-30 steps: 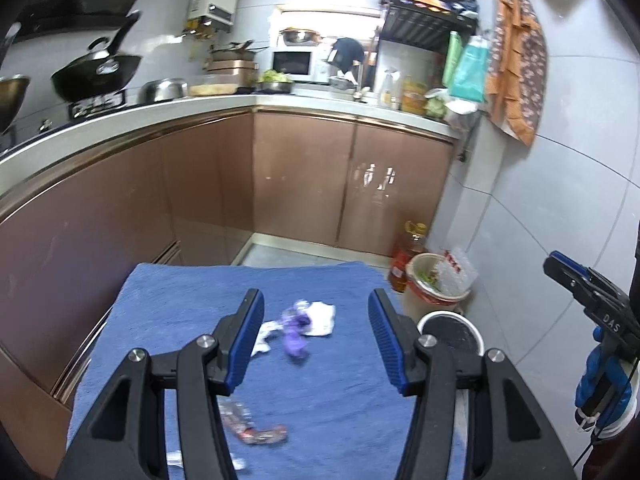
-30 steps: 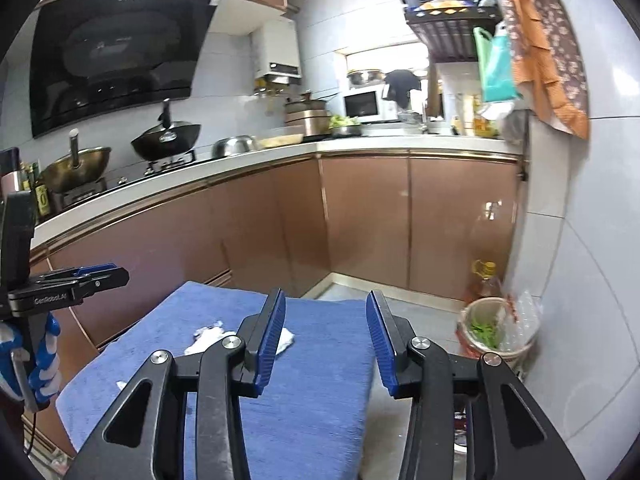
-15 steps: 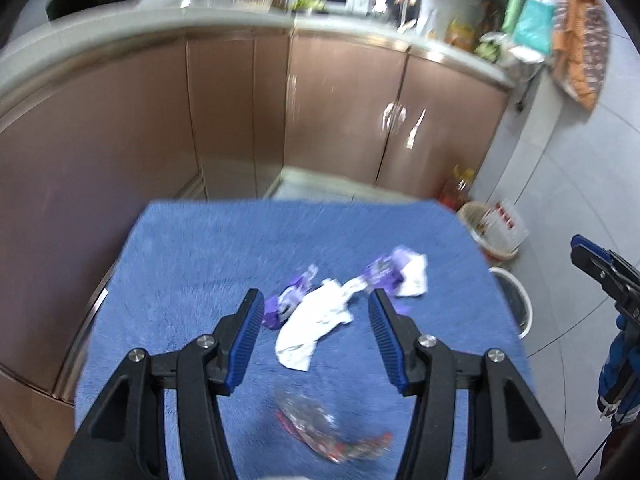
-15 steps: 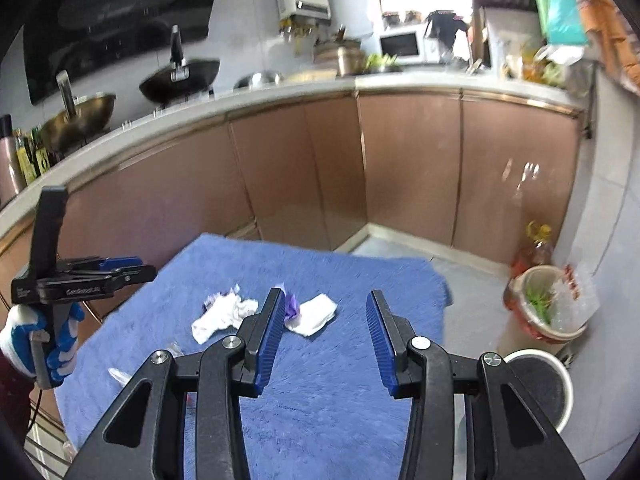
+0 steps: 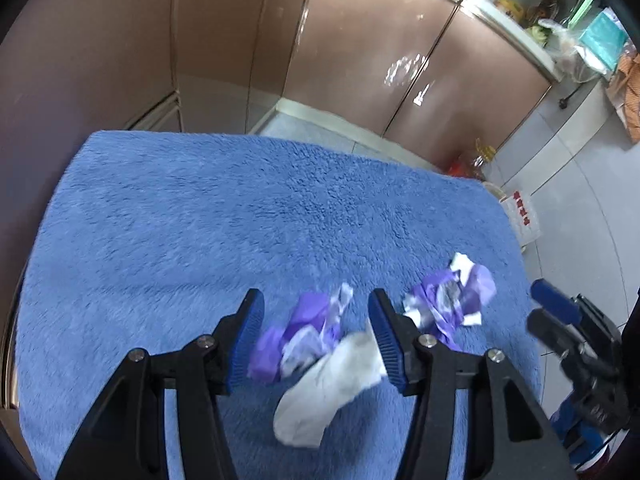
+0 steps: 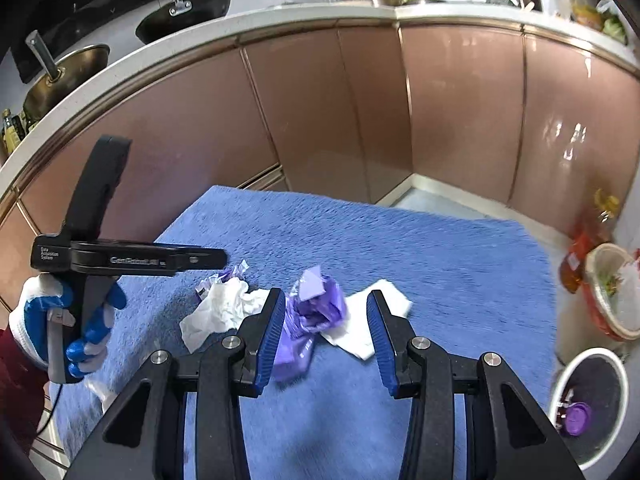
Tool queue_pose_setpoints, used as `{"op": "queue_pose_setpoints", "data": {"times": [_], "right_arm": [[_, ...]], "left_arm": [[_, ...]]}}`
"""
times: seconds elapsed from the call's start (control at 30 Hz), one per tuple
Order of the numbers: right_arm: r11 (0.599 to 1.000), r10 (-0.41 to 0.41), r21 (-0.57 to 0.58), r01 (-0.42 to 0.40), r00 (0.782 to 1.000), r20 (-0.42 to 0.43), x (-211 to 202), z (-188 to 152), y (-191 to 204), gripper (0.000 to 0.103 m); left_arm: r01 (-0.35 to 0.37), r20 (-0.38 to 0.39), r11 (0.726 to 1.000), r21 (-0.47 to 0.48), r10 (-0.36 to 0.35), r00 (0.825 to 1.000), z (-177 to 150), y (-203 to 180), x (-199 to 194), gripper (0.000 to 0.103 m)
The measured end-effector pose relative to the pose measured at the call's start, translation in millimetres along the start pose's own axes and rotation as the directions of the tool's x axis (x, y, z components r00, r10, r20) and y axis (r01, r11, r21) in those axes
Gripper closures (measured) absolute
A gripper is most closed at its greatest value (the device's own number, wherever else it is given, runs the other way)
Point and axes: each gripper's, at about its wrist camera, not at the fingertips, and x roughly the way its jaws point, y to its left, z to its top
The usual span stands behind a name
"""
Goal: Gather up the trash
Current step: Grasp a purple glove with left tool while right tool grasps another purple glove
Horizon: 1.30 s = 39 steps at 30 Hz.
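Crumpled trash lies on a blue towel (image 5: 240, 220). In the left wrist view my left gripper (image 5: 316, 300) is open over a purple wrapper (image 5: 304, 328) and a white tissue (image 5: 332, 380), which lie in the gap between its blue pads without being pressed. A second purple wrapper (image 5: 448, 304) lies just to the right, and my right gripper (image 5: 538, 306) shows at the right edge. In the right wrist view my right gripper (image 6: 325, 300) is open, with that purple wrapper (image 6: 316, 304) and a white tissue (image 6: 376, 320) in its gap. My left gripper (image 6: 216, 258), held by a gloved hand (image 6: 80, 320), hovers over the other tissue (image 6: 224, 308).
Brown cabinet doors (image 6: 340, 120) stand close behind the towel. On the floor to the right are a white bin (image 6: 592, 400) with a purple item inside, a bowl-like bin of food scraps (image 6: 612, 292) and an oil bottle (image 6: 584, 248). Pans sit on the counter.
Both grippers have come down and tilted toward the towel. The trash has grown larger in both views and now sits between the fingers. Neither opening has changed.
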Motion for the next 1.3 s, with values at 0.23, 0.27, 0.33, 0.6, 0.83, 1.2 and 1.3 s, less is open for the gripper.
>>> {"op": "queue_pose_setpoints", "data": {"times": [0.23,0.27,0.33,0.6,0.83,1.2,1.3], "right_arm": [[1.0,0.029,0.01,-0.028,0.998,-0.051,42.3,1.2,2.6,0.058],[0.999,0.032,0.012,-0.031,0.998,-0.056,47.5,1.7,2.8,0.058],[0.999,0.041,0.016,-0.04,0.997,-0.065,56.5,2.8,3.2,0.058],[0.996,0.087,0.031,-0.085,0.993,-0.076,76.0,4.8,2.9,0.081],[0.994,0.108,0.014,-0.108,0.992,-0.057,54.2,1.0,10.5,0.092],[0.993,0.118,-0.023,-0.117,0.992,0.045,-48.8,-10.1,25.8,0.093],[0.994,0.107,-0.028,-0.105,0.992,0.073,-74.8,-12.5,28.0,0.093]], "left_arm": [[-0.023,-0.071,1.0,-0.009,0.023,0.997,-3.4,7.0,33.0,0.055],[-0.023,-0.071,1.0,-0.016,0.022,0.997,-5.6,11.3,35.0,0.063],[-0.016,-0.058,0.999,-0.035,0.014,0.998,-9.1,20.8,33.0,0.076],[-0.031,0.003,0.989,-0.141,0.032,0.999,-19.6,63.4,10.9,0.08],[-0.037,0.064,0.976,-0.217,0.053,0.997,-35.8,87.6,-22.9,0.081],[-0.028,0.19,0.977,-0.21,0.069,0.979,-66.0,69.2,-109.5,0.082],[-0.028,0.221,0.978,-0.206,0.074,0.972,-74.5,62.3,-133.6,0.082]]}}
